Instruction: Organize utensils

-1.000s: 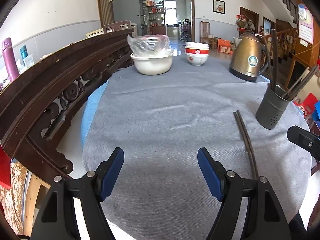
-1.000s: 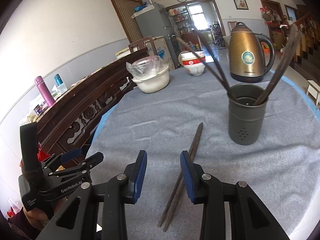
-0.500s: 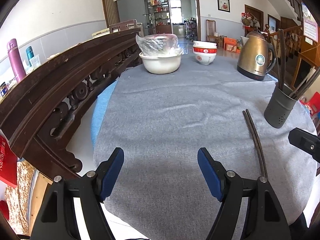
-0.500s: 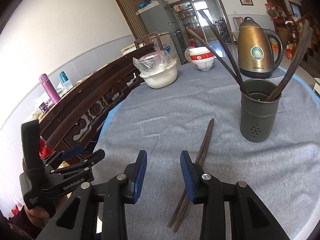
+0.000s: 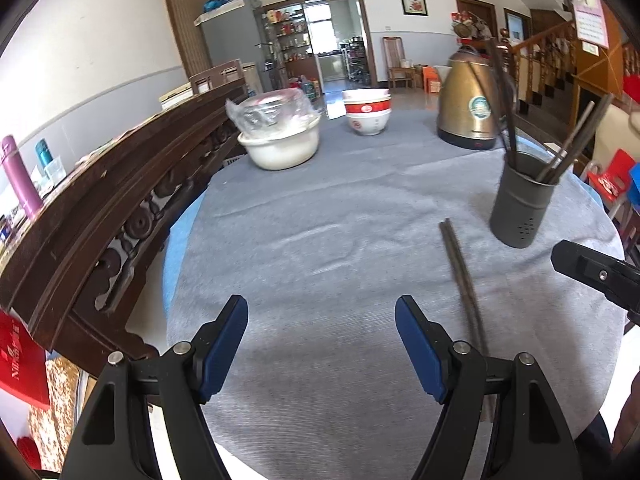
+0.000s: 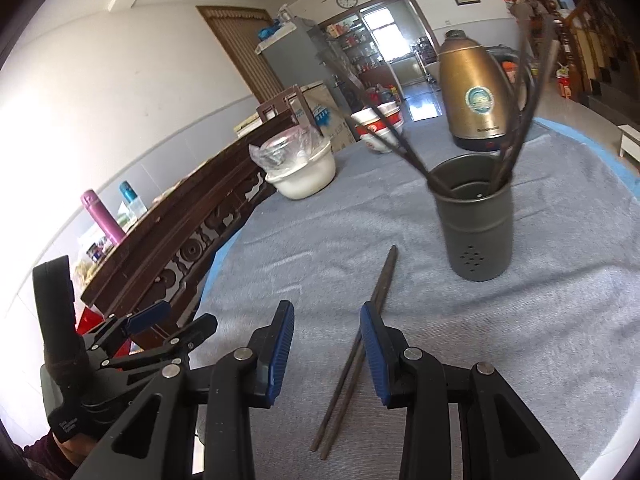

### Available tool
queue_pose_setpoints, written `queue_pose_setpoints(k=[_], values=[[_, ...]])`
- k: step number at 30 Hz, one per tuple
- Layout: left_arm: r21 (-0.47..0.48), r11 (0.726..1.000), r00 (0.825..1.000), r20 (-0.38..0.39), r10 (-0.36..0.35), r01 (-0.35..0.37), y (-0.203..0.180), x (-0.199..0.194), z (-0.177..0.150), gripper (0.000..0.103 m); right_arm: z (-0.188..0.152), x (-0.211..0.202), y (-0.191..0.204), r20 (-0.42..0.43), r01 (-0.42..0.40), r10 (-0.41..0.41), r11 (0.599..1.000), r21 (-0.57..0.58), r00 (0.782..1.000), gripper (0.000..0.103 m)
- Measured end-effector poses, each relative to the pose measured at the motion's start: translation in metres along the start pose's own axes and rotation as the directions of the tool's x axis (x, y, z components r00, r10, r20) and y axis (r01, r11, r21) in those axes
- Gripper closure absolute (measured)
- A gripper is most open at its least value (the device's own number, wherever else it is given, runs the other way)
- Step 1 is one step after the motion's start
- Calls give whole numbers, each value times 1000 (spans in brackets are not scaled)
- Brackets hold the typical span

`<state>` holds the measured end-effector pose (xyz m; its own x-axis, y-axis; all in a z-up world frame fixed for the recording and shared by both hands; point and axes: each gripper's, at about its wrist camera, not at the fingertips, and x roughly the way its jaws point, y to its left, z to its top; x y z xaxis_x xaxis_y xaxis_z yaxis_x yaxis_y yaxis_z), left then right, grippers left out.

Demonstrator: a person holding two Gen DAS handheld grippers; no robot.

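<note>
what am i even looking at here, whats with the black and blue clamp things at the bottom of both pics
Those are hand-held grippers, not a robot: a person holds one in each hand, and each carries a fisheye camera looking forward along its two fingers. One picture comes from the left gripper, the other from the right gripper. In the right-hand view you can also see the left one off to the side.

Both are open and hold nothing.

They hang over a round table under a grey cloth. On it lies a loose pair of dark chopsticks, close by the right gripper's fingers. Beside them stands a dark holder cup with more chopsticks leaning in it. Farther back are a white basin with a plastic-wrapped bowl in it, stacked red and white bowls and a brass-coloured kettle.
</note>
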<state>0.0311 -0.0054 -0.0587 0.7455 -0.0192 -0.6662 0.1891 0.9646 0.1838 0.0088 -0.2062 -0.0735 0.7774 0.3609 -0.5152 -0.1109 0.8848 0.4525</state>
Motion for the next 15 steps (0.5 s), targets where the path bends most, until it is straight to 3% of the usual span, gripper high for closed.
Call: queue_pose_setpoints(k=[4,15], values=[[5,1000,1000,-14,-19,19,-10,-2,8,26,2,-11,-16,28,-1,0,999,36,1000,65],[-149,989,996,-85,-17,4,19,18,29,26,7,-21,-43,25,68,-71,993,101,997,65]])
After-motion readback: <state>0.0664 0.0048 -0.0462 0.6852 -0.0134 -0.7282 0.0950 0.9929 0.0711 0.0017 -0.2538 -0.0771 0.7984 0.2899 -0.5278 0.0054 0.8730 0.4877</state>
